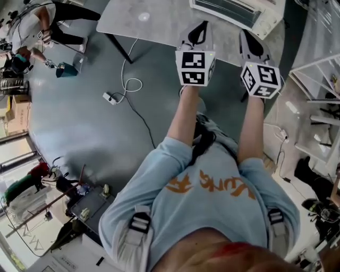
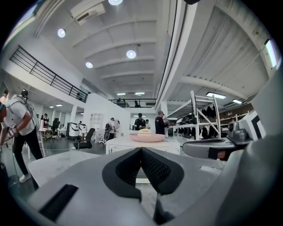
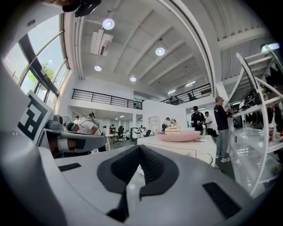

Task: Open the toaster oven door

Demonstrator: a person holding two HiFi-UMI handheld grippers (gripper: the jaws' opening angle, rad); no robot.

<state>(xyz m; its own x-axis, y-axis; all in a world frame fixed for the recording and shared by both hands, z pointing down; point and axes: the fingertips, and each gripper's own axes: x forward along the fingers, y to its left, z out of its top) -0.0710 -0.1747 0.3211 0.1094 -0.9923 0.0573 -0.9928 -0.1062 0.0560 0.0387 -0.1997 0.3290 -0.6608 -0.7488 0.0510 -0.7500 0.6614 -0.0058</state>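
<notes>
Left hand-held gripper (image 1: pixel 198 31) and right hand-held gripper (image 1: pixel 249 44), jaws together and empty, point level over the desk's (image 1: pixel 139 27) near edge toward the toaster oven (image 1: pixel 234 11), presumably to reach its door.

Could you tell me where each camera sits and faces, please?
Head view: on the person's head, steeply down at forearms, left hand-held gripper, right hand-held gripper, toaster oven.
Left gripper view: on the left hand-held gripper, level along its shut jaws toward the toaster oven.
Right gripper view: likewise, on the right one.
Both gripper views share the pink plate.
</notes>
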